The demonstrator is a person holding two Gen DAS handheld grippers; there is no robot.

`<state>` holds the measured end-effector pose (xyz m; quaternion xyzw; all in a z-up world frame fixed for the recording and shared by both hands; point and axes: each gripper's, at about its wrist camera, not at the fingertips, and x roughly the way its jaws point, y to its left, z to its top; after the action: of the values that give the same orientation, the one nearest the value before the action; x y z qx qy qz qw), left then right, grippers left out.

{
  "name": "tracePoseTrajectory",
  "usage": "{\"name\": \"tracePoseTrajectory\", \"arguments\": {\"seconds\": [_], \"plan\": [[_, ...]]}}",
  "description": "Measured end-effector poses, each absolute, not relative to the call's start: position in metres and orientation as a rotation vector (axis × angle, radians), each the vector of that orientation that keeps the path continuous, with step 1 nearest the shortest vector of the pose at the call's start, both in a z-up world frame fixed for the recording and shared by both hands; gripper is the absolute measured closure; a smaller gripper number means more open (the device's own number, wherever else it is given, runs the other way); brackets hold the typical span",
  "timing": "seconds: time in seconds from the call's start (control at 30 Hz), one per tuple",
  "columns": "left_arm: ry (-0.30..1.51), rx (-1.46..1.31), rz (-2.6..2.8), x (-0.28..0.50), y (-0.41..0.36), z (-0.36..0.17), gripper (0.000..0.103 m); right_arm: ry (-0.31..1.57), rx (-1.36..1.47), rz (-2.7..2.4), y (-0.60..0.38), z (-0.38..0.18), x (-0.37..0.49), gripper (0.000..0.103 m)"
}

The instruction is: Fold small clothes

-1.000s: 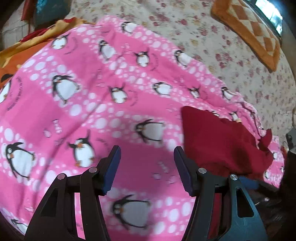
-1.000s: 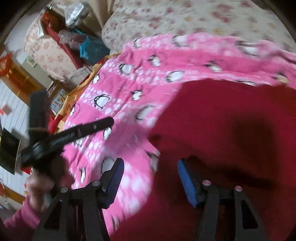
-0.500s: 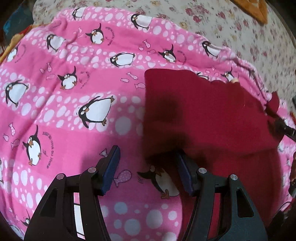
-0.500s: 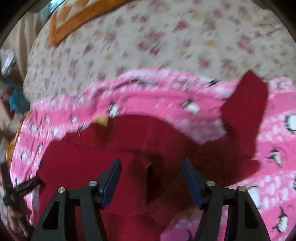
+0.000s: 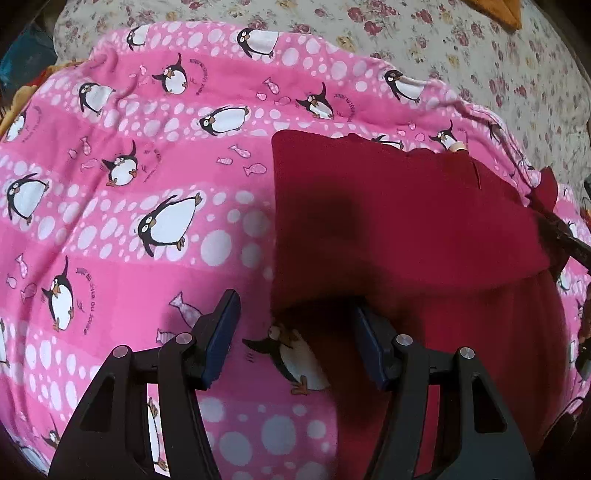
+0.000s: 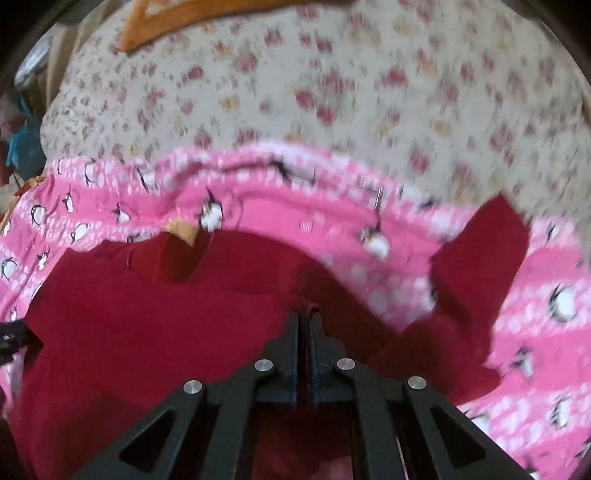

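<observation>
A dark red garment (image 5: 399,221) lies spread on a pink penguin-print blanket (image 5: 155,184). My left gripper (image 5: 295,317) is open, low over the blanket at the garment's near left corner; its right finger is under the garment's edge. In the right wrist view my right gripper (image 6: 304,317) is shut on a fold of the red garment (image 6: 147,317). A red sleeve or flap (image 6: 480,258) sticks out to the right on the blanket (image 6: 332,221). The right gripper's tip shows at the right edge of the left wrist view (image 5: 569,243).
The blanket lies on a cream floral bedsheet (image 6: 332,92) (image 5: 480,48). An orange patterned cushion (image 6: 184,14) sits at the far side of the bed. Orange and blue items (image 5: 22,74) lie past the blanket's far left edge.
My right gripper has shut on the red garment; it was open half a second ago. My left gripper has moved over to the garment's left corner and stays open.
</observation>
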<state>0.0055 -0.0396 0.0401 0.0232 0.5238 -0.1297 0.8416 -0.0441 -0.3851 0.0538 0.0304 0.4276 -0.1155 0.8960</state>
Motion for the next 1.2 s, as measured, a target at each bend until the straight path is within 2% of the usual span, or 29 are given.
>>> {"name": "tracePoseTrajectory", "arguments": {"seconds": [0.07, 0.13, 0.17, 0.2, 0.37, 0.43, 0.53, 0.77, 0.83, 0.9, 1.03, 1.2], "plan": [[1.095, 0.044, -0.278, 0.002, -0.039, 0.045, 0.043, 0.891, 0.103, -0.247, -0.390, 0.057, -0.052, 0.097], [1.060, 0.013, -0.283, 0.001, -0.035, 0.054, 0.043, 0.855, 0.129, -0.254, -0.389, 0.067, -0.065, 0.085], [1.043, -0.008, -0.285, 0.001, -0.033, 0.058, 0.043, 0.829, 0.130, -0.251, -0.386, 0.073, -0.073, 0.066], [1.035, -0.027, -0.287, 0.002, -0.032, 0.061, 0.043, 0.800, 0.129, -0.239, -0.380, 0.077, -0.080, 0.055], [1.078, -0.064, -0.286, 0.012, -0.038, 0.048, 0.043, 0.781, 0.100, -0.172, -0.356, 0.073, -0.080, 0.055], [1.130, -0.017, -0.260, 0.016, -0.046, 0.031, 0.042, 0.842, 0.101, -0.172, -0.352, 0.052, -0.068, 0.055], [1.091, 0.028, -0.259, 0.008, -0.050, 0.034, 0.042, 0.932, 0.092, -0.180, -0.350, 0.027, -0.059, 0.055], [1.039, 0.044, -0.276, -0.010, -0.046, 0.058, 0.042, 0.822, 0.256, -0.185, -0.389, 0.059, -0.103, 0.054], [1.017, 0.029, -0.284, -0.016, -0.046, 0.066, 0.042, 0.777, 0.289, -0.252, -0.416, 0.070, -0.119, 0.050], [1.011, 0.007, -0.301, -0.017, -0.048, 0.070, 0.042, 0.746, 0.337, -0.334, -0.446, 0.076, -0.132, 0.041], [1.018, 0.009, -0.329, -0.018, -0.063, 0.068, 0.042, 0.736, 0.431, -0.423, -0.491, 0.077, -0.146, 0.041], [1.041, 0.028, -0.344, -0.021, -0.077, 0.059, 0.042, 0.734, 0.434, -0.428, -0.497, 0.077, -0.136, 0.041]]}}
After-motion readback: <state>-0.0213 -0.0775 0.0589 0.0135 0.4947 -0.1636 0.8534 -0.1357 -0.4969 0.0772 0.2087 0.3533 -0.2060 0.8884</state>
